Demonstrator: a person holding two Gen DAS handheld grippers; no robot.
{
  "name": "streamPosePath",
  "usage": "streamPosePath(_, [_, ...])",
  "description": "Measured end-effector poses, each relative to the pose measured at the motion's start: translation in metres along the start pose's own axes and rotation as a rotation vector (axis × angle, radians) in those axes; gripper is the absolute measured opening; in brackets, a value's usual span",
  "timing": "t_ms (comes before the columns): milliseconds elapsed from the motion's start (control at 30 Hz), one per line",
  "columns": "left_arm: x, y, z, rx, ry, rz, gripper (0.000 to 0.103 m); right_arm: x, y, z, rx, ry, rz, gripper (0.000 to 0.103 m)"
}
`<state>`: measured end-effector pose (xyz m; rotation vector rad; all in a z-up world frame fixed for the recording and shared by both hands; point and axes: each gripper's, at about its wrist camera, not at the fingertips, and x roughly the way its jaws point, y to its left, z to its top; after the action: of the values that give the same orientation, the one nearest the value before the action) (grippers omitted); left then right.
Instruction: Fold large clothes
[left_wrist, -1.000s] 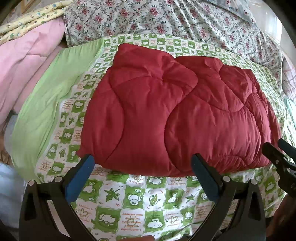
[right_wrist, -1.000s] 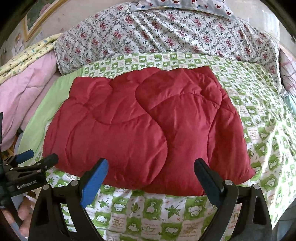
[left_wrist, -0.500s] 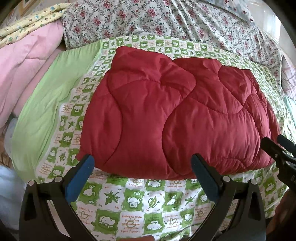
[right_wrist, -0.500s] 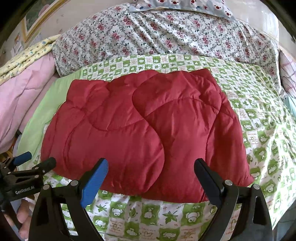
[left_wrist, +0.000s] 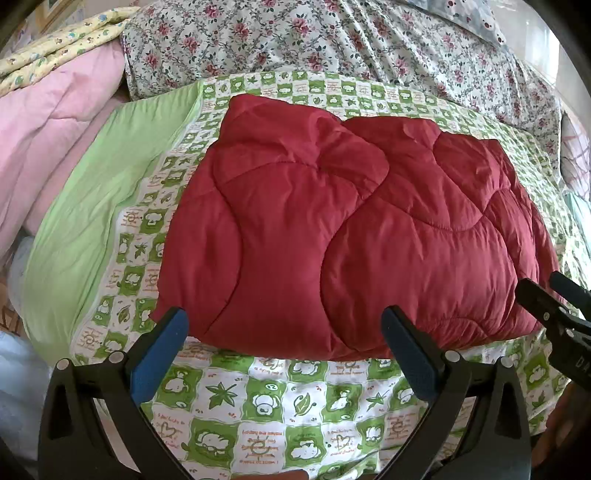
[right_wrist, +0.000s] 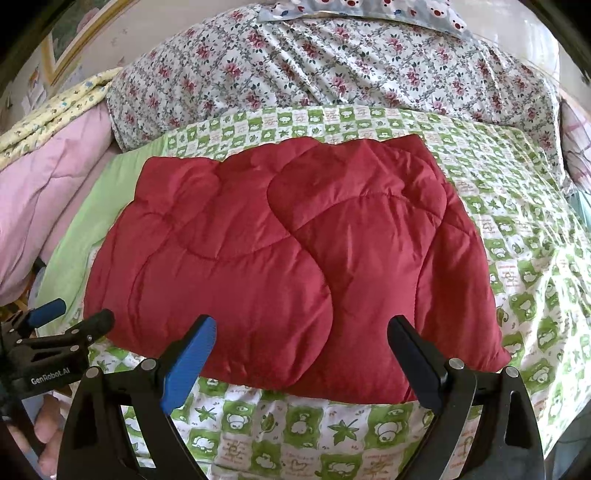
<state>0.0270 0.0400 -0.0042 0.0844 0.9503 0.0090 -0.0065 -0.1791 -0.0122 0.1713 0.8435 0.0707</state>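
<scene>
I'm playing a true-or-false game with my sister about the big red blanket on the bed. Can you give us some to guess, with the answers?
1. The red blanket lies on a green checked sheet. True.
2. The left gripper is squeezing the blanket. False: it is open and holds nothing, just in front of the blanket's near edge.
3. A flowery cover is behind the blanket. True.
4. The right gripper is shut. False: it is open and empty.
5. A blue blanket lies at the left side. False: the bedding there is pink.
</scene>
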Motion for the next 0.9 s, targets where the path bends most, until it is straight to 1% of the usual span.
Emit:
streamPosePath(533, [0.0001, 0.002, 0.0005, 0.007, -0.005, -0.018, 0.103, -0.0008, 0.0008, -0.0009, -0.001, 0.003, 0.007, 0.095])
streamPosePath(900, [0.002, 0.0037, -0.0001, 0.01, -0.003, -0.017, 0.103, 0.0, 0.0004, -0.0015, -0.001, 0.004, 0.008, 0.095])
